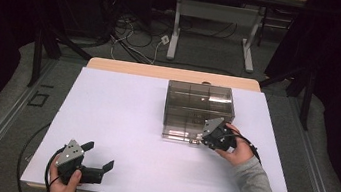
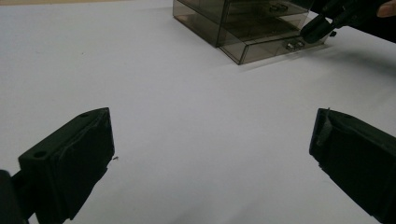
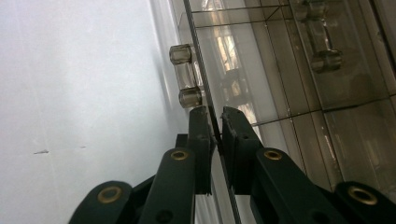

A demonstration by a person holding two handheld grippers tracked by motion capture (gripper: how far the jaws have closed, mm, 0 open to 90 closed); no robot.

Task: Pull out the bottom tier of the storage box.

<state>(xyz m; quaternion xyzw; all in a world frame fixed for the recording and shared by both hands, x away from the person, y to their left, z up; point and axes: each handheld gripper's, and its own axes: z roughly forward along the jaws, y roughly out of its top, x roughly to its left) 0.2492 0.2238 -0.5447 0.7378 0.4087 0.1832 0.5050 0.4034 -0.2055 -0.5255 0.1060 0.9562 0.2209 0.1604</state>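
Drawers of smoky clear plastic form a small box (image 1: 198,111) right of centre in the high view, on the white table (image 1: 119,119). Its lowest drawer (image 2: 271,46) sticks out a little from the front, as the left gripper view shows in its upper right. The right gripper (image 1: 203,137) sits at the box's lower right corner in the high view, held by the hand (image 1: 238,148) coming up from the lower right. In the right gripper view its jaws are nearly together, pinching the thin front wall of the drawer (image 3: 212,121) between them, just below the clear handle (image 3: 185,77) in the upper middle of that frame. The left gripper (image 1: 98,155) rests at the lower left of the high view, well apart from the box, its jaws spread wide with nothing but bare table between them.
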